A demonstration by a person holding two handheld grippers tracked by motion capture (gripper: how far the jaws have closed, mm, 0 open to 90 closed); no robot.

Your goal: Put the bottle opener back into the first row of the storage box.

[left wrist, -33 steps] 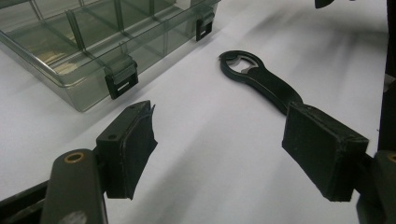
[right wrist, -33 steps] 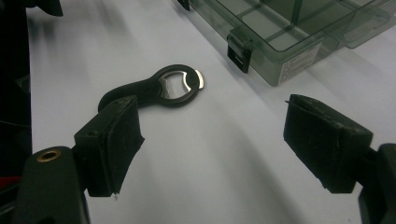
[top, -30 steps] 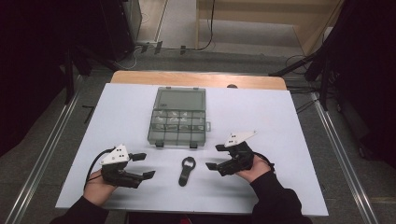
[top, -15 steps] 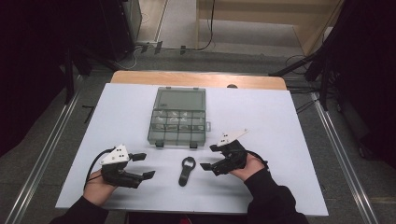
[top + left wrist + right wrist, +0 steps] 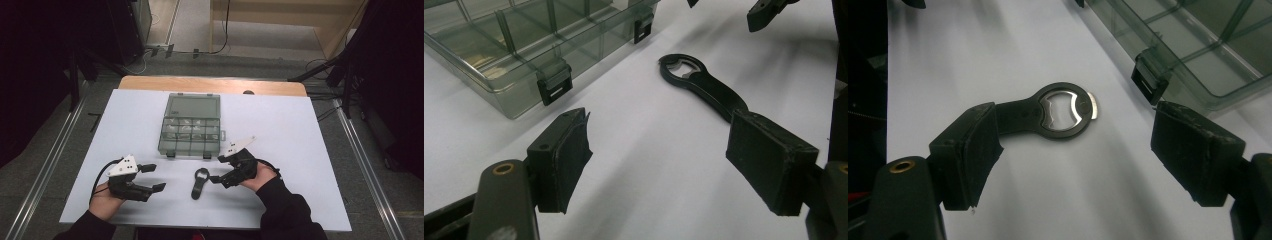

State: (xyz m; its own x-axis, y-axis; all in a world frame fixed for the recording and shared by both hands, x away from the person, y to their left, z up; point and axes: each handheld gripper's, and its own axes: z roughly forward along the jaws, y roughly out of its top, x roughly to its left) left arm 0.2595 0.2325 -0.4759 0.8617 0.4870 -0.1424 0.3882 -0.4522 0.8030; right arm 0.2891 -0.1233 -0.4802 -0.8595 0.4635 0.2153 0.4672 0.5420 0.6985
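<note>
Black opener (image 5: 199, 182) at lower centre of the high view, your right gripper (image 5: 218, 169) wide open just beside it, gripping nothing, your left gripper (image 5: 155, 177) open too, empty.

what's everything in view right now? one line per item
bottle opener: 1, black with a metal insert in its ring, flat on the table between the two grippers
compartment box: 1, smoky clear plastic with black latches, lid open, mid-table beyond the opener
table: 1, white top with a wooden far edge
left gripper: 1, black with a grey plate, held low at the near left, jaws open, holding nothing
right gripper: 1, black with a grey plate, just right of the opener's ring, jaws open on either side of it in the right gripper view
hands: 2, in dark sleeves, at the near edge
</note>
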